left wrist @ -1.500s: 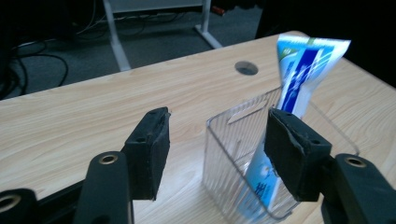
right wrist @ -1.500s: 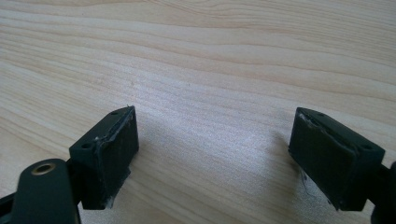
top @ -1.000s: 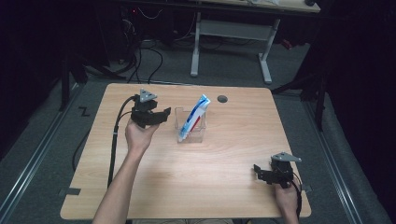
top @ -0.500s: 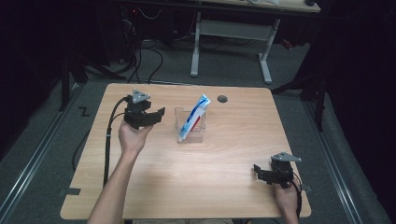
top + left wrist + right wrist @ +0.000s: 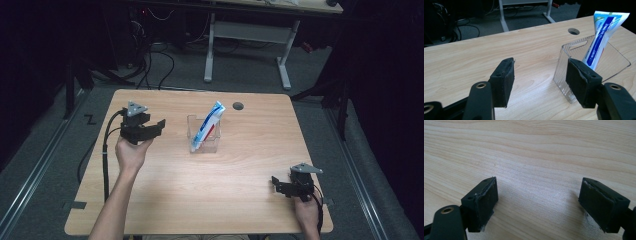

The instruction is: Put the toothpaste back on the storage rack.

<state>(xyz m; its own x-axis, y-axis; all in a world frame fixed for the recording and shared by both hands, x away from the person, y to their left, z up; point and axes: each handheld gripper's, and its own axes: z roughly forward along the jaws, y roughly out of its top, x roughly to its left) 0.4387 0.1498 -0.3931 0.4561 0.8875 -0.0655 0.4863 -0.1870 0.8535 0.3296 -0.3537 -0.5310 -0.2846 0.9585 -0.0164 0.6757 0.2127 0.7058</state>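
A blue and white toothpaste tube (image 5: 209,125) (image 5: 602,40) stands tilted in a clear plastic box (image 5: 204,139) (image 5: 574,65) near the middle of the wooden table (image 5: 200,200). My left gripper (image 5: 159,126) (image 5: 540,77) hovers open to the left of the box, apart from it, with nothing between its jaws. Near the front right corner my right gripper (image 5: 276,186) (image 5: 539,202) rests low over the bare wood, also open and holding nothing.
A round cable hole (image 5: 238,106) (image 5: 574,31) sits in the table behind the box. Cables trail from both grippers. Beyond the table stands a white desk frame (image 5: 250,35) on grey carpet, with dark cables (image 5: 150,55) on the floor at back left.
My left gripper has drawn away from the box toward the left, with the hand following. The right gripper has stayed where it was.
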